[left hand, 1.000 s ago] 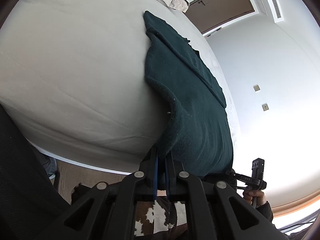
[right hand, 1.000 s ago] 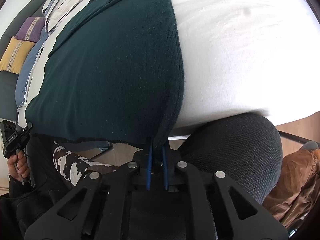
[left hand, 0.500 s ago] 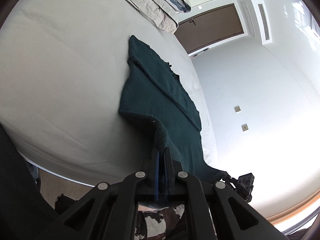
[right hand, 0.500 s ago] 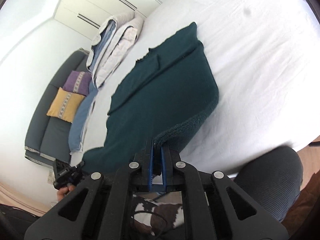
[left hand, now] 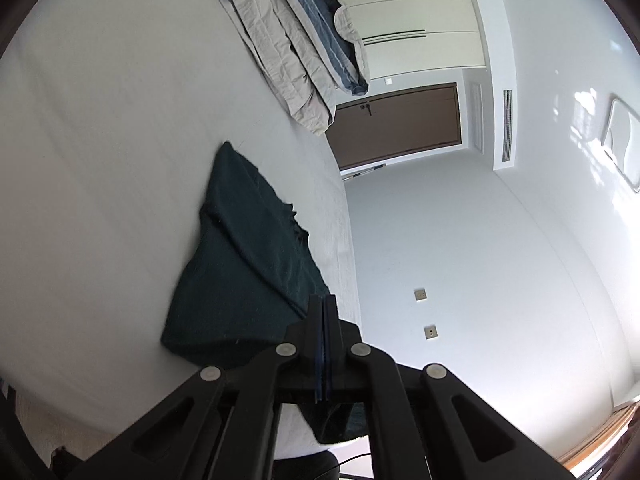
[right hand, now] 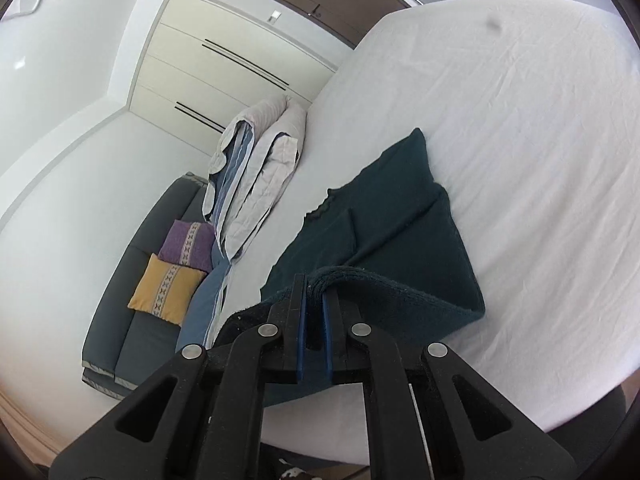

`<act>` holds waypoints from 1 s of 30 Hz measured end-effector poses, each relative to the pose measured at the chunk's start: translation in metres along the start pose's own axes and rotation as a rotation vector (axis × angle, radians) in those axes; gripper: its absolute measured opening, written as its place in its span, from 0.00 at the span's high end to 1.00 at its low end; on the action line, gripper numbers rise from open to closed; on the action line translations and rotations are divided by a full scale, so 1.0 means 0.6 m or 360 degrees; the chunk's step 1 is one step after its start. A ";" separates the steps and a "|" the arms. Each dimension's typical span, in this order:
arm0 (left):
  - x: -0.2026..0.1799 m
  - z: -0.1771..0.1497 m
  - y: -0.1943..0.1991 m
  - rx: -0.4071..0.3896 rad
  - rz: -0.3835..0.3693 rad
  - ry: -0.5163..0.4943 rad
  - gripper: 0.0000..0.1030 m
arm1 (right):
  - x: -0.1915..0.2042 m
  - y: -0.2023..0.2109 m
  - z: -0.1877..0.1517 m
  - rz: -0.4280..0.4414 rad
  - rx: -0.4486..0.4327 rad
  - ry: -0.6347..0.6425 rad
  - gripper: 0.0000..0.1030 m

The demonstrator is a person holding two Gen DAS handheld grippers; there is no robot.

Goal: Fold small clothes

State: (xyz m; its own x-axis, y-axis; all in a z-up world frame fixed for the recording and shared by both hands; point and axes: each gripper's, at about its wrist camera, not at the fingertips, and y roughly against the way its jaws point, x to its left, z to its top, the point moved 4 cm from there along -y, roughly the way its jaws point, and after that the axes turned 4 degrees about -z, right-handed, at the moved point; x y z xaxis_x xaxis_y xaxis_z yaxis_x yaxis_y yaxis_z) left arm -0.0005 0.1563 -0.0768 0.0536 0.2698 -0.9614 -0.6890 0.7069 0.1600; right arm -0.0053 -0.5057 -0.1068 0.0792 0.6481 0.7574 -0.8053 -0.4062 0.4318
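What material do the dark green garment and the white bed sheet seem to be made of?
The dark green garment looks like a thick, matte knit or fleece: its lifted hem shows a fuzzy, nubby texture, so wool or synthetic is uncertain. The bed sheet looks like smooth woven cotton or a similar cloth, matte, with fine creases.

No legible text, labels, brands, numbers or signs in either wrist view, fabrics, white walls and brown wooden door [left hand: 396, 126] all unmarked

Both wrist views look from close above the bed [left hand: 100, 160], sharing the dark garment [right hand: 400, 220].
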 end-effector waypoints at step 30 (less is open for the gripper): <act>0.124 -0.293 -0.050 0.0524 0.0508 -0.0358 0.43 | -0.026 -0.002 -0.087 -0.0075 0.0078 0.0095 0.94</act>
State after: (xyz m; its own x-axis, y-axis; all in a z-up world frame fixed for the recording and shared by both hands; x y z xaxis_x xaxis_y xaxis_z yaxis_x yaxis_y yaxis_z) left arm -0.1027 0.0404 -0.1925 0.0567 0.6143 -0.7870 -0.4343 0.7250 0.5346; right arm -0.0360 -0.4817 -0.1448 0.0800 0.7041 0.7056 -0.7717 -0.4043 0.4909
